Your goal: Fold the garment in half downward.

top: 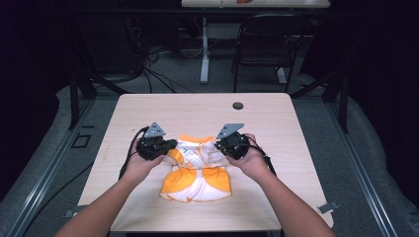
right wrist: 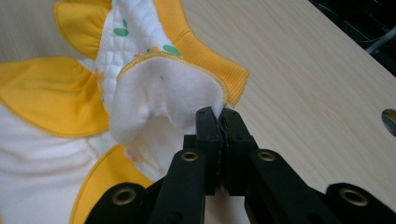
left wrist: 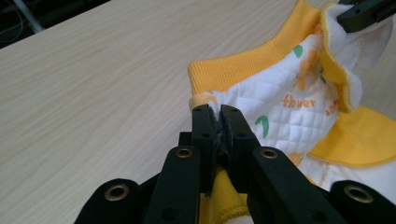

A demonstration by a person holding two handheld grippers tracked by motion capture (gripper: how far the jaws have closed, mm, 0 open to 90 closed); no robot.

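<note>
Plainly, the main risk lay in how little cloth each gripper had. The left gripper (left wrist: 215,111) was clamped on a thin fold at the garment's (top: 197,173) shoulder edge, just under the yellow ribbed collar (left wrist: 252,63), and only the tips of its jaws had purchase — a sharp tug outward could have pulled the fold free and let that side drop. The right gripper (right wrist: 215,113) was no better placed: its jaws were pressed nearly together on the stitched hem of a white fleecy flap (right wrist: 163,98) at the other shoulder, again at the very tip. If the two hands had moved unevenly, the small yellow-and-white top might have twisted or bunched instead of lying flat, and one lost corner would have meant picking it up afresh.

As for where it was, the garment lay on the wooden table (top: 148,106), near the person's edge and about midway across, its skirt end spread toward the person and its collar end lifted slightly between the two grippers — left hand (top: 141,165) and right hand (top: 252,160) flanking it closely.
</note>
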